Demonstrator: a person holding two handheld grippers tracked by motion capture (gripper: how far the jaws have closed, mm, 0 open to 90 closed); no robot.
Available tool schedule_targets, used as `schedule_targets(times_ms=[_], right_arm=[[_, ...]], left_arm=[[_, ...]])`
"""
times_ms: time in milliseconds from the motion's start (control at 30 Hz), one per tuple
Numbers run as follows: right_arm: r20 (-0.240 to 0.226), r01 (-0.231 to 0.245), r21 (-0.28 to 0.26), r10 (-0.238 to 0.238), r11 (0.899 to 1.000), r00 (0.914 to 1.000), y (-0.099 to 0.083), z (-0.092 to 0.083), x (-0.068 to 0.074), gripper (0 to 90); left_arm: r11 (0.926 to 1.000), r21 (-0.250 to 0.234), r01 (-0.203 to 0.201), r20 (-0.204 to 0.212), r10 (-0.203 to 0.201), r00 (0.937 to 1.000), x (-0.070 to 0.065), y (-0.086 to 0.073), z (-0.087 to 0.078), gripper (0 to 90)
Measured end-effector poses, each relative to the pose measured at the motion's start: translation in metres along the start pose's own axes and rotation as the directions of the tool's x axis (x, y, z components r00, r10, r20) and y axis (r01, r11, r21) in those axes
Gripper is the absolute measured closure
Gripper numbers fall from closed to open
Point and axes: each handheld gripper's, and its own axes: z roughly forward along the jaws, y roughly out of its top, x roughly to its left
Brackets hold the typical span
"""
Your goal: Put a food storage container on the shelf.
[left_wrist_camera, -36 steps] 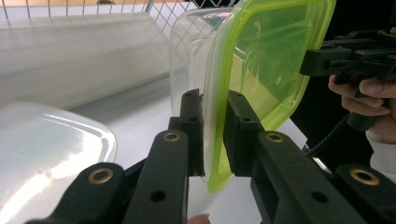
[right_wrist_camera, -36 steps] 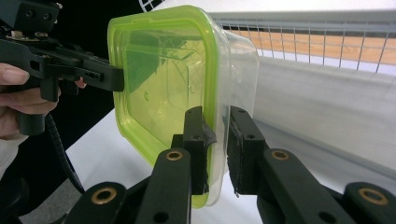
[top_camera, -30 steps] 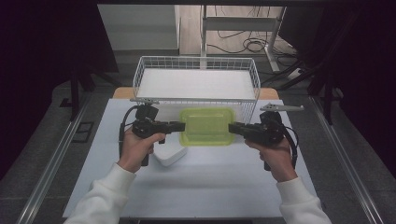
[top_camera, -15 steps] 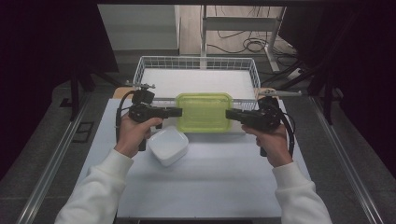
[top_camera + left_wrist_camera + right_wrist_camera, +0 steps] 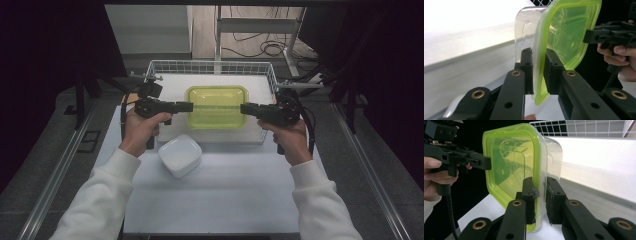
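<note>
- Box [image 5: 217, 106] with green lid, clear body, held in the air between both grippers, over the front edge of the wire basket [image 5: 210, 67] at 12 o'clock on the desk [image 5: 225, 195].
- Progress, my read: pickup is done and the carry is mid-way. Box is off the desk and not yet set down inside the basket. Lowering it in and letting go are left.
- Left gripper [image 5: 188, 106] at 9 o'clock of the box: jaws nearly closed, clamped on the lid rim. In the left gripper view [image 5: 538, 72] the green rim sits between the two pads, both pressing on it.
- Right gripper [image 5: 245, 108] at 3 o'clock of the box: same grip on the opposite rim. In the right gripper view [image 5: 539, 197] the jaws pinch the lid edge and the clear wall just under it.
- Box looks level in the high view, lid up, seems empty.
- White bowl [image 5: 180, 155] sits upside down on the desk at 7 o'clock of the box, apart from it, untouched.
- Risk guess: two thin rim grips only, so uneven lowering could tilt the box or slip it out.
</note>
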Motion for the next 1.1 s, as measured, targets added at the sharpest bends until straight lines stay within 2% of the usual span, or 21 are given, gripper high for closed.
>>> schedule_targets(times_ms=[300, 533, 733, 933, 967, 1067, 1100], right_arm=[[-0.005, 0.005, -0.001, -0.005, 1.000, 1.0000, 0.020, 0.010, -0.009, 78.1], [-0.018, 0.000, -0.015, 0.000, 1.000, 0.9998, 0.035, 0.016, -0.018, 78.1], [-0.003, -0.003, 0.000, 0.003, 1.000, 1.0000, 0.050, 0.024, -0.028, 78.1], [0.009, -0.023, 0.018, 0.023, 1.000, 0.9997, 0.055, 0.033, -0.039, 78.2], [0.011, -0.034, 0.031, 0.034, 0.999, 0.9994, 0.055, 0.037, -0.043, 78.2], [0.015, -0.046, 0.044, 0.045, 0.998, 0.9989, 0.056, 0.042, -0.046, 78.2], [0.018, -0.056, 0.052, 0.055, 0.997, 0.9983, 0.056, 0.045, -0.050, 78.2]], left_arm=[[0.9995, -0.018, -0.027, -0.015, 0.026, 0.9995, 0.005, 0.024, -0.002, 79.2], [0.9993, -0.026, -0.025, -0.009, 0.025, 0.9996, 0.015, 0.040, 0.001, 79.2], [0.9996, -0.016, -0.022, -0.013, 0.021, 0.9997, 0.023, 0.058, 0.008, 79.1], [0.9999, 0.013, -0.007, -0.022, 0.007, 0.9997, 0.032, 0.066, 0.016, 79.0], [0.9997, 0.024, 0.006, -0.019, -0.006, 0.9998, 0.038, 0.067, 0.020, 79.0], [0.9994, 0.030, 0.020, -0.017, -0.019, 0.9997, 0.043, 0.067, 0.023, 79.0], [0.9988, 0.034, 0.036, -0.013, -0.035, 0.9993, 0.048, 0.068, 0.026, 79.0]])
